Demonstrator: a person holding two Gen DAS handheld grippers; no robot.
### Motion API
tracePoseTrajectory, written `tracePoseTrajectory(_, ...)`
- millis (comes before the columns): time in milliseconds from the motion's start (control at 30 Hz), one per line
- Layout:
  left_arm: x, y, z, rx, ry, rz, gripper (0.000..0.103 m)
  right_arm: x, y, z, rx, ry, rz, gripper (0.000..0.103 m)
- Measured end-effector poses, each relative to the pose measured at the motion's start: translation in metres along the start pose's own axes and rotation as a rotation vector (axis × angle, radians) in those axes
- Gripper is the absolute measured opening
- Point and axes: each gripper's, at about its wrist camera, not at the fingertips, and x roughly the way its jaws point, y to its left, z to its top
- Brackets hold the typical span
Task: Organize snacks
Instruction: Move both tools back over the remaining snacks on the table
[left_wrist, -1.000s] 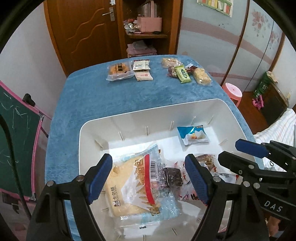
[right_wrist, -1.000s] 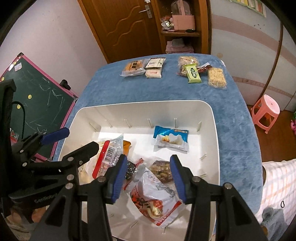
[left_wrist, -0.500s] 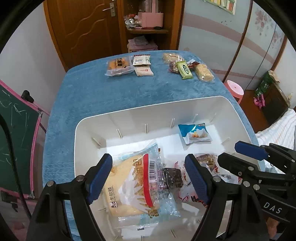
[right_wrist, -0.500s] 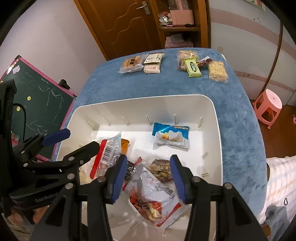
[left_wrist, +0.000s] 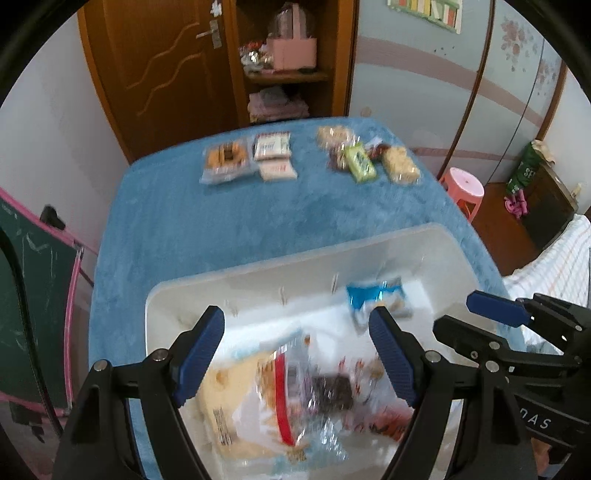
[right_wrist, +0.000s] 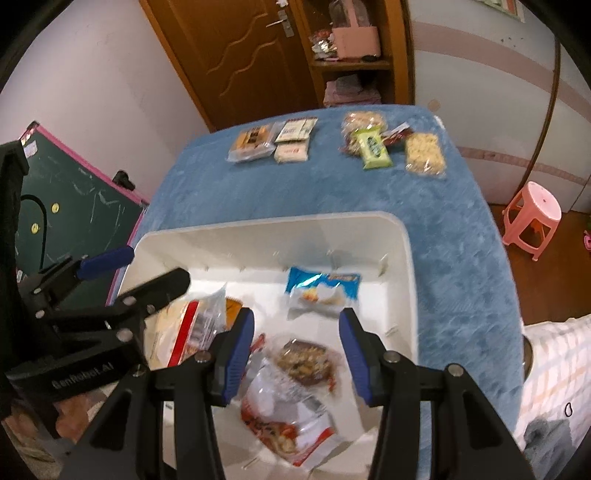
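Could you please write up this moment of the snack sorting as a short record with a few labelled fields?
surface: blue cloth-covered table
container: white bin at the near end
in bin: blue packet, yellow bread bag, red-and-white bag, brown nut pack
far end, left group: three packets including a clear cookie pack
far end, right group: green packet and a pale puffed bar among others
left gripper: open over the bin, holding nothing
right gripper: open over the bin, holding nothing
image quality: left wrist view blurred
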Motion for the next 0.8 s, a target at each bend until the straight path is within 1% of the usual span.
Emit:
tracePoseTrajectory(67, -0.004, -0.003, 0.016, 0.010, -0.024, -0.001, 0.080, -0.009, -0.009, 0.012, 0.007, -0.026, -0.011, 0.049)
tracePoseTrajectory(200, -0.016, -0.012, 0.063, 0.045, -0.091, 0.008, 0.080, -0.027, -0.027, 0.041, 0.014, -0.066, -0.040, 0.049)
tracePoseTrajectory(267, -0.019, -0.018, 0.087, 0.063, -0.118, 0.020, 0.080, -0.040, -0.041, 0.065, 0.024, -0.097, -0.060, 0.049)
tracePoseTrajectory(333, -0.019, -0.023, 0.118, 0.067, -0.132, 0.011, 0.080, -0.051, -0.053, 0.088, 0.034, -0.124, -0.092, 0.049)
tracePoseTrajectory(467, -0.014, -0.029, 0.178, 0.028, -0.167, -0.001, 0.080, -0.070, -0.079, 0.141, 0.056, -0.191, -0.181, 0.049)
tracePoseTrajectory(567, 0.001, -0.037, 0.217, 0.016, -0.160, -0.011, 0.080, -0.072, -0.104, 0.184, 0.098, -0.203, -0.197, 0.049)
tracePoseTrajectory(633, 0.018, -0.044, 0.240, 0.013, -0.152, 0.016, 0.080, -0.065, -0.119, 0.207, 0.113, -0.192, -0.195, 0.049)
tracePoseTrajectory(667, 0.030, -0.048, 0.250, 0.012, -0.145, 0.023, 0.080, -0.060, -0.124, 0.213, 0.115, -0.187, -0.201, 0.052)
tracePoseTrajectory(733, 0.054, -0.054, 0.260, 0.001, -0.119, 0.025, 0.080, -0.041, -0.138, 0.229, 0.121, -0.160, -0.222, 0.056)
tracePoseTrajectory(800, 0.085, -0.059, 0.267, -0.023, -0.067, 0.008, 0.080, -0.018, -0.149, 0.236, 0.129, -0.123, -0.225, 0.056)
